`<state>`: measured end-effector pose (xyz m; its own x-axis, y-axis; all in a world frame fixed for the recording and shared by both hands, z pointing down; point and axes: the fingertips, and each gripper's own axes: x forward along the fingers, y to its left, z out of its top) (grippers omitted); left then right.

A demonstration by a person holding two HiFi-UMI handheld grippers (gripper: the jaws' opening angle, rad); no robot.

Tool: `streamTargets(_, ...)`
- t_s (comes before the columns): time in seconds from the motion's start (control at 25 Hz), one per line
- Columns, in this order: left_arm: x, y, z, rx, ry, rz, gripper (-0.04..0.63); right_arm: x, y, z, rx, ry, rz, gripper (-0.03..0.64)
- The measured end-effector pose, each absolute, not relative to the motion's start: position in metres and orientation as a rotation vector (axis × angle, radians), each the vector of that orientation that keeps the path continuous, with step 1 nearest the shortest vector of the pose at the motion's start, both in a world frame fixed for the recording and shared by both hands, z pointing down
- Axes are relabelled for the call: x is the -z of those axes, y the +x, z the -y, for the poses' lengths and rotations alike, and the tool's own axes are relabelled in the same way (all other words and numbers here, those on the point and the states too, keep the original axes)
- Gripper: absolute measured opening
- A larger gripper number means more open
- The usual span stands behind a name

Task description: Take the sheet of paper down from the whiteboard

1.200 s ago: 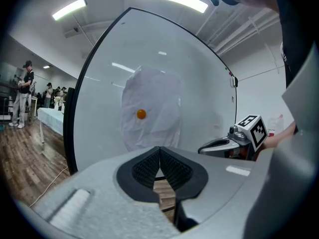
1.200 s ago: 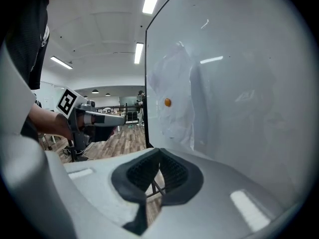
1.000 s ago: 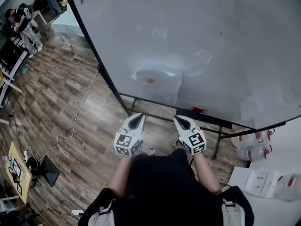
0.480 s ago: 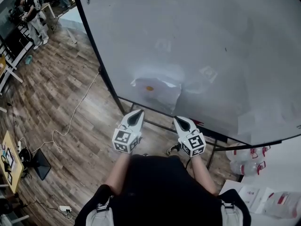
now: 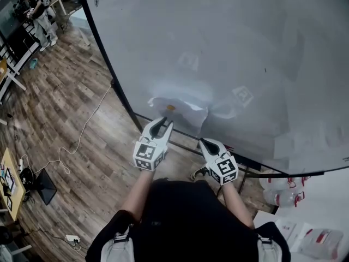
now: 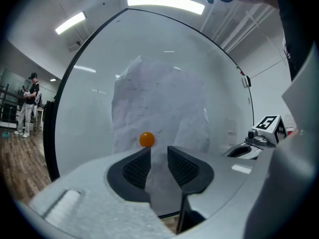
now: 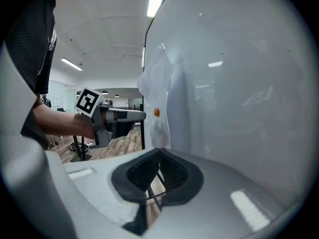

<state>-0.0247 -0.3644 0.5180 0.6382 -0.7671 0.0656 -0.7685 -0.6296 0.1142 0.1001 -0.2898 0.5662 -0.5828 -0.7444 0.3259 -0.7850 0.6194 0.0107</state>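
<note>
Sheet of paper (image 6: 159, 103), white and creased, hangs flat on the whiteboard (image 5: 229, 48) straight ahead of the fingers (image 6: 137, 166) of the left gripper (image 6: 158, 151). It is pinned there by a small orange magnet (image 6: 146, 139), which sits just above the tip of the finger at the left of the left gripper view. Those fingers have just been opening and now stand released, with a clear gap between their ribbed pads. The lower part of the sheet shows through that gap, beyond the tips, and neither pad presses on it. Whether the tips touch the paper cannot be told. In the head view the left fingers point at the sheet's lower edge, just under the magnet.

The right gripper (image 7: 159, 152) has its fingers (image 7: 174, 171) clenched together, tips meeting, with nothing between them. It is held lower and further back from the board than the left one. The sheet and magnet lie ahead of its fingertips, above them and to their left, and the left gripper reaches toward the sheet on that same side. Wooden floor (image 5: 65, 119) lies below both pairs of fingers.
</note>
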Motion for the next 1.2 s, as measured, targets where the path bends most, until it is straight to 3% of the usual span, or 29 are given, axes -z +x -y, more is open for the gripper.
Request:
streamTargets(0.16, -0.525, -0.024, 0.38, -0.046, 2.709, 1.332, 0.143, -0.578, 0.102, 0.286, -0.236, 1.25, 2.516, 0.003)
streamTargets(0.6, -0.512, -0.017, 0.407, -0.021, 2.644, 1.495, 0.158, -0.585, 0.125, 0.288, -0.286, 1.315, 2.473, 0.003)
streamTargets(1.2, -0.513, -0.019, 0.414, -0.015, 2.629, 1.525, 0.137, -0.577, 0.118, 0.301, -0.276, 1.31, 2.512, 0.003)
